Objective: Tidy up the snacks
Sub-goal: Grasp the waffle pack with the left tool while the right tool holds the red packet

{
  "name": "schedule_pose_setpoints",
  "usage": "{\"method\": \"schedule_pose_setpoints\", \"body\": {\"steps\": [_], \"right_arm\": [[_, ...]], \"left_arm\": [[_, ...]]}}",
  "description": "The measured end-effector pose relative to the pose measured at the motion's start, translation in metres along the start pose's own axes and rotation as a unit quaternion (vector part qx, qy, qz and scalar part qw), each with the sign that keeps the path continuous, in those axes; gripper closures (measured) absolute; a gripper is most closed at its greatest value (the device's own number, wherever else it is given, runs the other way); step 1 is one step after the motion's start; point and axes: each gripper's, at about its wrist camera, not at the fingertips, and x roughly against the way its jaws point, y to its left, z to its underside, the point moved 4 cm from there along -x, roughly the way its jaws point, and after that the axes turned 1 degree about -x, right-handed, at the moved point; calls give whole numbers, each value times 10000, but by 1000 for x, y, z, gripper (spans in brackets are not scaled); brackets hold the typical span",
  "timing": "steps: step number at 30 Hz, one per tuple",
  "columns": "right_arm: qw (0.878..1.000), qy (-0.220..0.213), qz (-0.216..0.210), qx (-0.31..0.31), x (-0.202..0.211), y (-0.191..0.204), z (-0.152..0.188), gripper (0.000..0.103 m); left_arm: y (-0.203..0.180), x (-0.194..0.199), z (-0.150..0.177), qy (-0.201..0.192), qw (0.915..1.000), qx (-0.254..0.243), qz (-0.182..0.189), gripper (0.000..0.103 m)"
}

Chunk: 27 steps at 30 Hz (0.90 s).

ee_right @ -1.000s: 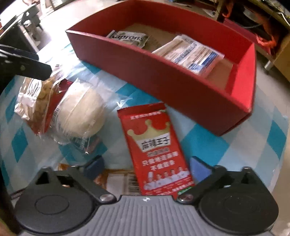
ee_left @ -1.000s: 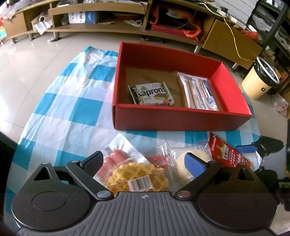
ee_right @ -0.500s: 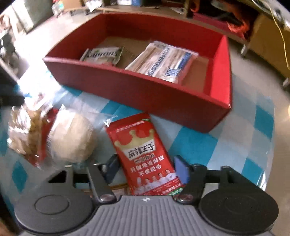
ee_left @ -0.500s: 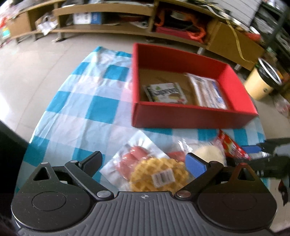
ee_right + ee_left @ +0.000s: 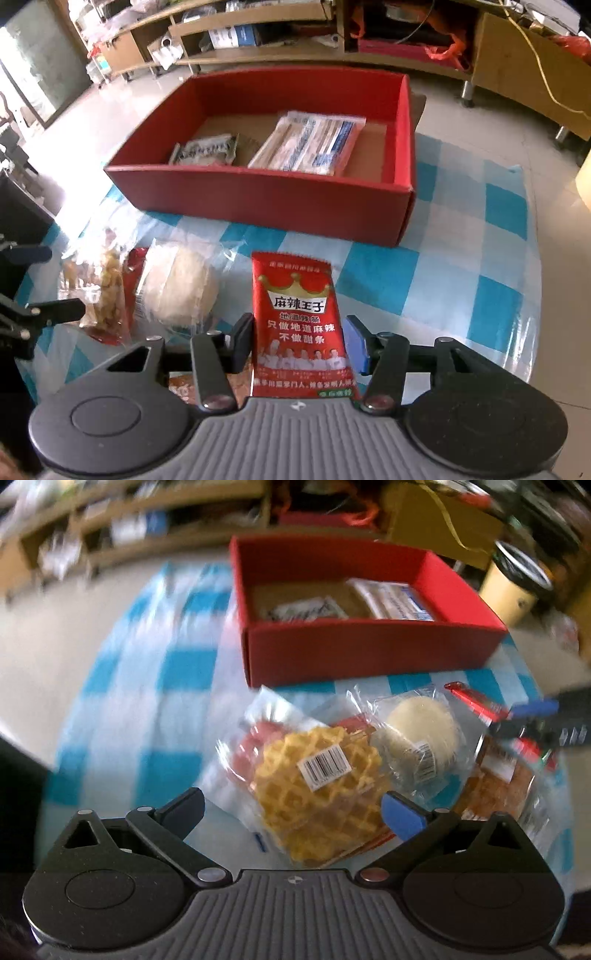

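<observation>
here the right gripper [image 5: 298, 338] tilts steeply down, its jaws just drawn in and pinching the red spicy-strip packet [image 5: 301, 328], which rises toward the red box [image 5: 266, 192]. the left gripper [image 5: 293, 808] also slants down, jaws just spread wide and gripping nothing, over the wrapped waffle [image 5: 321, 786] beside the round bun [image 5: 421, 734] on the blue checked cloth [image 5: 177, 672].

I see a red box [image 5: 258, 192] on a blue-and-white checked cloth [image 5: 461, 295], a red packet [image 5: 299, 325] with gold crown, a yellow waffle [image 5: 317, 786], a pale cream bun [image 5: 421, 731].
</observation>
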Motion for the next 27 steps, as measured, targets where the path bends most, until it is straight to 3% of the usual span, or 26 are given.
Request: {"method": "schedule_pose_setpoints", "body": {"steps": [2, 8, 13, 16, 18, 22, 24, 25, 27], "right_arm": [[9999, 74, -72, 72, -8, 4, -1, 63], [9998, 117, -129, 55, -16, 2, -11, 62], [9996, 187, 89, 180, -23, -2, -11, 47], [9988, 303, 220, 314, -32, 0, -10, 41], [9988, 322, 151, 347, -36, 2, -8, 28], [9987, 294, 200, 372, -35, 4, -8, 28], [9991, 278, 149, 270, -35, 0, -9, 29], [9992, 241, 185, 265, -35, -1, -9, 30], [9986, 245, 327, 328, -33, -1, -9, 43]], "left_arm": [[-3, -6, -2, 75, 9998, 177, 87, 0], [-25, -19, -14, 51, 9995, 181, -248, 0], [-21, -27, -22, 192, 9964, 749, -350, 0], [-28, -31, -28, 201, 9954, 706, -608, 0], [-32, -38, -30, 210, 9951, 639, -727, 0], [-24, -55, -34, 459, 9912, 1058, -645, 0], [-27, -60, -34, 466, 9904, 905, -938, 0], [-29, -61, -33, 491, 9902, 809, -1031, 1], [-32, -59, -31, 500, 9902, 760, -1064, 7]]}}
